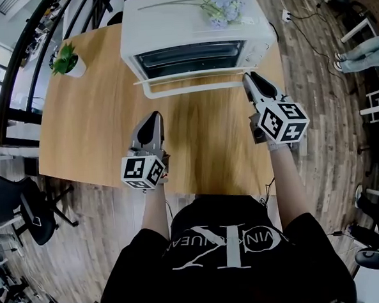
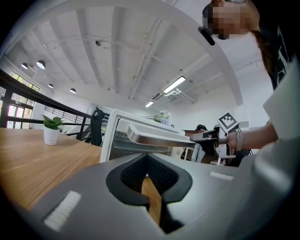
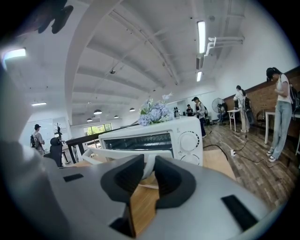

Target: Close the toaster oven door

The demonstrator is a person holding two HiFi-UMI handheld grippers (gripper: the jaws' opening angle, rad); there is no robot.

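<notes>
Head view: I'm seeing the toaster oven [image 1: 192, 35] sitting at the table's [image 1: 91, 121] far end, its door [image 1: 198, 83] hanging open. The right gripper [image 1: 249, 78] is hovering at the door's right corner, and the left gripper [image 1: 151, 116] is sitting short of the oven.
Left gripper view: the fingers [image 2: 133, 173] are pressing together, holding nothing.
Right gripper view: the fingers [image 3: 126, 176] are standing slightly apart, with the door edge showing between them.

The left claw [image 1: 153, 116] is pointing forward and holding its jaws together; the right claw [image 1: 250, 78] is reaching further ahead on a stretched arm, jaws standing slightly apart.
</notes>
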